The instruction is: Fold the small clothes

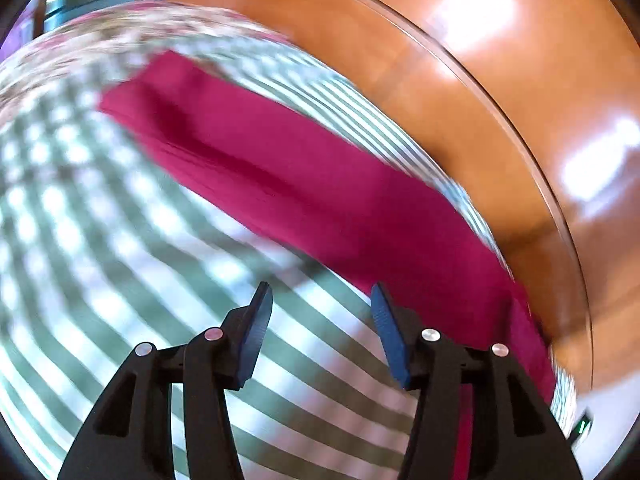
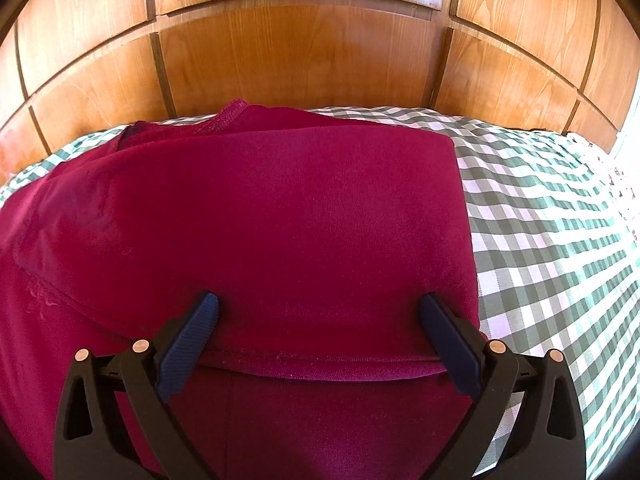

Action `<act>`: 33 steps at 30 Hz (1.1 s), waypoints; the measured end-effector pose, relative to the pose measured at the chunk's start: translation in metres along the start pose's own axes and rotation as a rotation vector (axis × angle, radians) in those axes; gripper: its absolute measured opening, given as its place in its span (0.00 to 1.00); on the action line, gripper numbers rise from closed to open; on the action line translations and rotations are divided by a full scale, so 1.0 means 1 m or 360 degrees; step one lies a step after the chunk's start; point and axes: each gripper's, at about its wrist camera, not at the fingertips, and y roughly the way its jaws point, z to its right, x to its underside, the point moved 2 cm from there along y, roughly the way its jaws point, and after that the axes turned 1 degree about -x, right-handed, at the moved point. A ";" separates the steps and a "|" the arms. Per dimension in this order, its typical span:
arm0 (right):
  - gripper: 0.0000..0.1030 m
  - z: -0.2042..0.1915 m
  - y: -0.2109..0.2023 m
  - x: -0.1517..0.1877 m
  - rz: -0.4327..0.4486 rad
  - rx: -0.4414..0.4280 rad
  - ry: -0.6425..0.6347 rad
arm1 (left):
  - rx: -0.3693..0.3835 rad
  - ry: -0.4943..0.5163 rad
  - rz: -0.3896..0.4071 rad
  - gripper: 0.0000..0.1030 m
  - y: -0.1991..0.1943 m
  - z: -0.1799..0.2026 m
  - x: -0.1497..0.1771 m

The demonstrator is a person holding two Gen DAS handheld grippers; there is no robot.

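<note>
A crimson garment point(image 2: 256, 216) lies folded on the green-and-white checked bedcover point(image 2: 552, 248). Its hemmed edge runs across just in front of my right gripper point(image 2: 318, 306), which is open and empty, hovering low over the cloth with one finger on each side of the folded panel. In the blurred left wrist view the same garment point(image 1: 288, 184) stretches as a long band from upper left to lower right. My left gripper point(image 1: 320, 296) is open and empty over the bedcover point(image 1: 120, 240), just short of the garment's near edge.
A wooden panelled headboard point(image 2: 304, 52) stands right behind the garment. In the left wrist view the glossy wood point(image 1: 500, 80) curves along the right. A floral fabric point(image 2: 620, 176) lies at the far right edge of the bed.
</note>
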 end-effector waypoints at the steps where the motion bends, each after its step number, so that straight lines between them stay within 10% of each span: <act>1: 0.96 0.000 0.000 0.000 0.0001 0.0001 0.0000 | -0.0014 -0.0078 0.0025 0.49 -0.002 -0.017 -0.011; 14: 0.96 0.000 0.000 0.000 0.0001 0.0003 0.0000 | -0.0175 -0.0482 0.0076 0.48 0.019 -0.101 -0.086; 15: 0.96 0.000 0.000 0.000 0.0002 0.0005 -0.0001 | -0.0183 -0.0465 0.0090 0.25 0.019 -0.099 -0.089; 16: 0.96 0.000 0.000 0.000 0.0002 0.0006 -0.0002 | -0.0174 -0.0395 0.0083 0.09 0.020 -0.094 -0.093; 20: 0.96 0.000 0.000 0.000 0.0004 0.0010 -0.0002 | -0.0117 -0.0164 0.0136 0.07 0.005 -0.055 -0.094; 25: 0.96 0.000 0.000 0.000 0.0004 0.0012 -0.0003 | 0.0230 0.0102 0.0170 0.07 -0.023 0.033 -0.069; 33: 0.96 0.000 0.001 -0.001 -0.0001 0.0009 0.0001 | 0.0615 0.0744 0.0037 0.07 -0.032 0.193 0.042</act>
